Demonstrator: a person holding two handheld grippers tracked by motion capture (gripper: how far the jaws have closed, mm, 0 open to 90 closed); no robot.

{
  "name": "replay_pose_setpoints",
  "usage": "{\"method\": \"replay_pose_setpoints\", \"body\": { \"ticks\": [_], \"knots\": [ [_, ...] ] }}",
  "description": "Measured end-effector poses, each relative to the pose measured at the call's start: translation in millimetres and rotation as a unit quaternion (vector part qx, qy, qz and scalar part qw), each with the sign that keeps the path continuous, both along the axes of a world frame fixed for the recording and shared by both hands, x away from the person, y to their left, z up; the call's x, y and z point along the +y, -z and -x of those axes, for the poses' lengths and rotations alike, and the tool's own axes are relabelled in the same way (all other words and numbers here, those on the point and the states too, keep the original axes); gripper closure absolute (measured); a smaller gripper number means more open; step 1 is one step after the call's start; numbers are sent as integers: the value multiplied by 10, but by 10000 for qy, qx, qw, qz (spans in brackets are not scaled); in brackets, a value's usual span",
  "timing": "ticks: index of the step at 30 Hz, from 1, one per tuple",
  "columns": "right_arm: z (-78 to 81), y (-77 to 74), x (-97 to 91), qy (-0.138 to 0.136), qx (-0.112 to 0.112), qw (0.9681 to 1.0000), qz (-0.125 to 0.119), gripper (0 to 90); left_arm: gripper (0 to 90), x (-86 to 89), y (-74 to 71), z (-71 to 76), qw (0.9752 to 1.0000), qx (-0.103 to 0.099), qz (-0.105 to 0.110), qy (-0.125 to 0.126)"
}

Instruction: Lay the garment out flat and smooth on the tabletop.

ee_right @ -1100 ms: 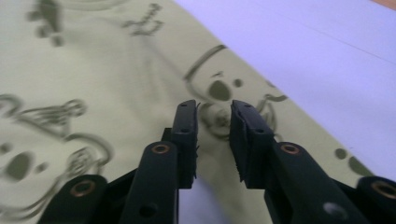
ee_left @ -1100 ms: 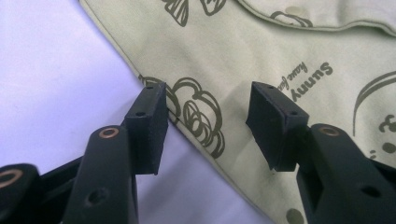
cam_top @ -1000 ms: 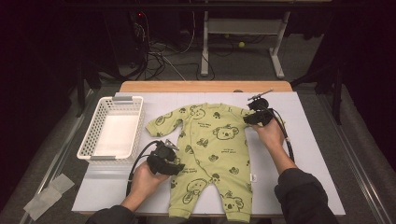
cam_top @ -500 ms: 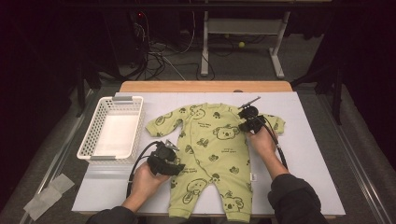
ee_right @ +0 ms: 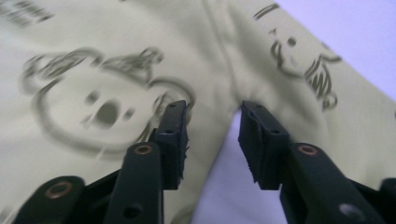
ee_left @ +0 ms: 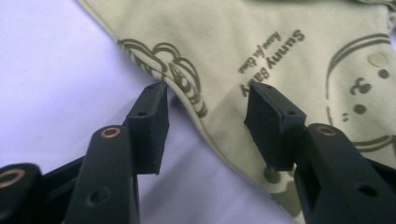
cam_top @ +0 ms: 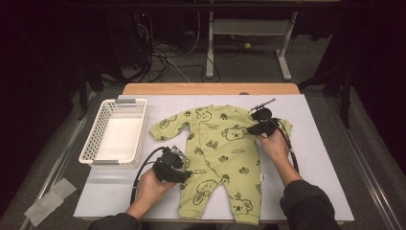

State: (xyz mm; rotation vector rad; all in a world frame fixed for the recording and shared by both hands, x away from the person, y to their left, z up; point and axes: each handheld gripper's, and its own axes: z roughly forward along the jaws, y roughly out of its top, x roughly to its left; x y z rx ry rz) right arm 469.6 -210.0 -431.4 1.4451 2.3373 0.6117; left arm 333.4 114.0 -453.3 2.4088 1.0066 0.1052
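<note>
In the high view a green baby suit [cam_top: 218, 158] printed with koalas lies flat, front up, in the middle of the white tabletop [cam_top: 321, 158], its sleeves spread and its legs toward the person. A white basket [cam_top: 115, 136] stands well to its left. The left gripper [cam_top: 187, 173] rests at the suit's left edge near the hip, and the right gripper [cam_top: 253, 128] sits by the armpit of the right-hand sleeve. In the left gripper view the fingers [ee_left: 152, 123] stand spread, one on the bare tabletop, the other over the cloth, with the suit's hemmed edge [ee_left: 205, 126] running between them; they pinch nothing. In the right gripper view the fingers [ee_right: 173, 135] have just been opening and stand apart over the notch where sleeve [ee_right: 303, 70] meets body, a little cloth between them but not squeezed.
</note>
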Motion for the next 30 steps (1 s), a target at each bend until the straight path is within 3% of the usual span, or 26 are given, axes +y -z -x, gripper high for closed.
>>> {"method": "replay_pose_setpoints", "body": {
  "ticks": [2,7,13,18,19,22,26,30],
  "knots": [
    [171,-32,-85,-75,-34,9999,-110,600,463,-21,-1,26,10000,-15,-30,33],
    [592,26,-293,-119,123,9995,-268,589,463,-35,0,92,10000,3,-11,48],
    [1041,53,-230,-618,-30,9979,-165,600,464,-49,8,166,9999,-33,-24,116],
    [1085,153,-184,-669,104,9976,-175,610,521,-57,11,185,9998,-104,-77,153],
    [1078,155,-199,-660,75,9975,-242,720,541,-57,10,189,9997,-108,-73,191],
    [1093,150,-190,-789,111,9965,-247,851,616,-56,8,195,9997,-91,-42,235],
    [1104,140,-169,-837,111,9963,-135,878,772,-47,10,196,9996,20,64,288],
    [1092,108,-191,-812,56,9967,42,882,797,-48,6,210,9995,44,96,291]
  ]
}}
